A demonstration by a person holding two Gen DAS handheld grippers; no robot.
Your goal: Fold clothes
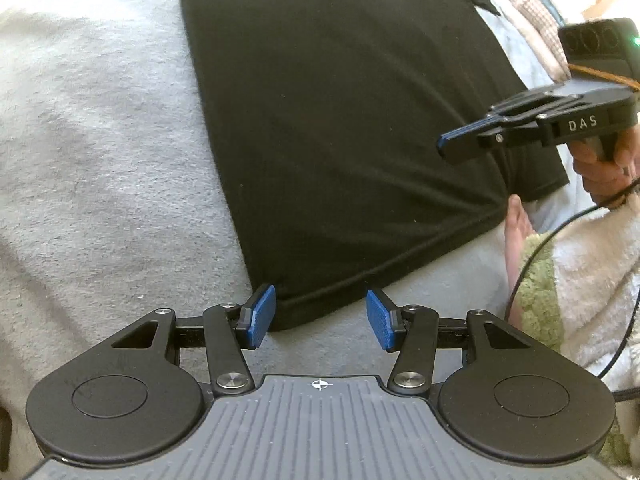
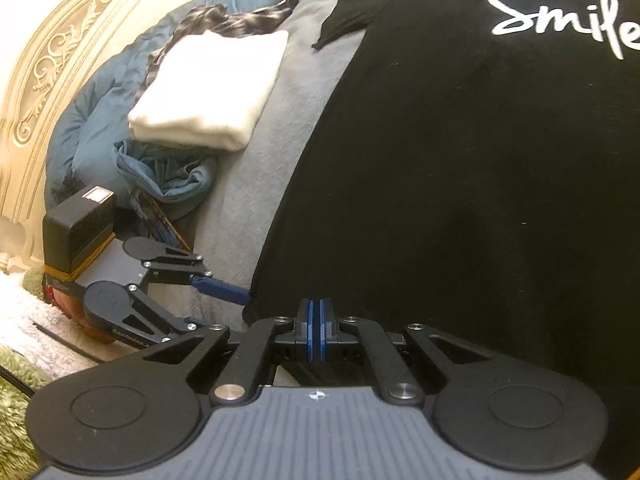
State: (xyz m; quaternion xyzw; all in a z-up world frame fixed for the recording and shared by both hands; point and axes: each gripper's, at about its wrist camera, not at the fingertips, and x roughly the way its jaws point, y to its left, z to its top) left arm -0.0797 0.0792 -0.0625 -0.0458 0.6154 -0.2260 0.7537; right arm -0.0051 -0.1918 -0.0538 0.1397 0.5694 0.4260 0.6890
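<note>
A black T-shirt [image 1: 352,128] with white script lettering lies spread flat on a grey blanket [image 1: 100,152], and everything here is placed against that shirt; its hem corner points toward the left gripper [image 1: 320,318], whose blue pads [image 1: 262,316] stand apart with nothing pressed between them; the hem edge runs across the gap between the two fingers, the left-hand pad sitting just at the shirt's corner and the other pad over bare blanket just beside the hem; whether either pad touches the cloth cannot be told. The right gripper [image 2: 316,330] has its fingers drawn fully together, blue pad against blue pad; in its own view the tips sit over the shirt's near edge, close to the hem corner, with black cloth filling the view ahead of them; whether any fabric is caught between the pads cannot be told; in the left wrist view that gripper is seen from the side above the shirt's far side edge, held by a hand [image 1: 608,168].

Beyond the shirt's side edge, a folded cream garment [image 2: 212,88] lies on the blanket, resting partly on bunched blue bedding [image 2: 96,120]; past that stands a carved cream headboard [image 2: 52,60]. On the shirt's other side, near the hem, there is a fluffy white and green cloth [image 1: 560,280].
</note>
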